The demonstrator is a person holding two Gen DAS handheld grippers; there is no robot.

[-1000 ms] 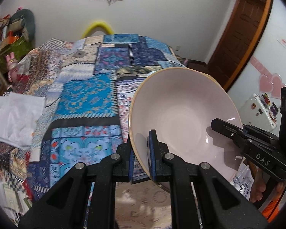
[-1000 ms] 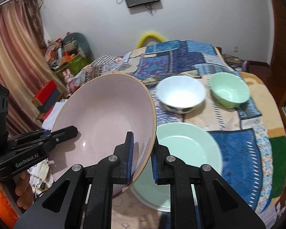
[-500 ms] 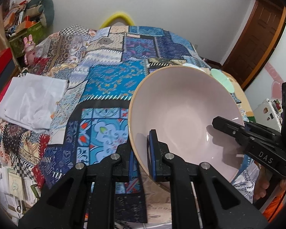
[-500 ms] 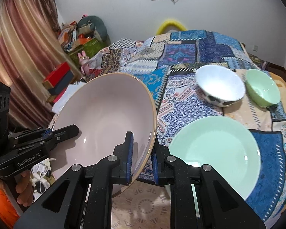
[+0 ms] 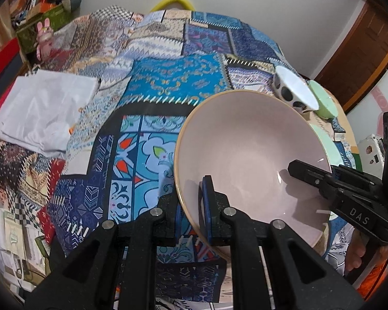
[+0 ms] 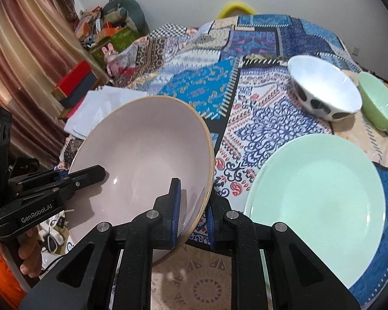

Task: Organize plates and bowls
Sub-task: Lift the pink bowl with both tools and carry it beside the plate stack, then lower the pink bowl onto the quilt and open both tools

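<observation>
The pink bowl (image 6: 142,160) is pinched at opposite rims by both grippers (image 5: 191,206) (image 6: 192,213), for balance; green plate (image 6: 315,201) at three o'clock.

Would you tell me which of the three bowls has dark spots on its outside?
The white bowl, standing on the patchwork cloth beside the small green bowl. The green one is plain, and so is the large pink bowl held in both grippers.
</observation>
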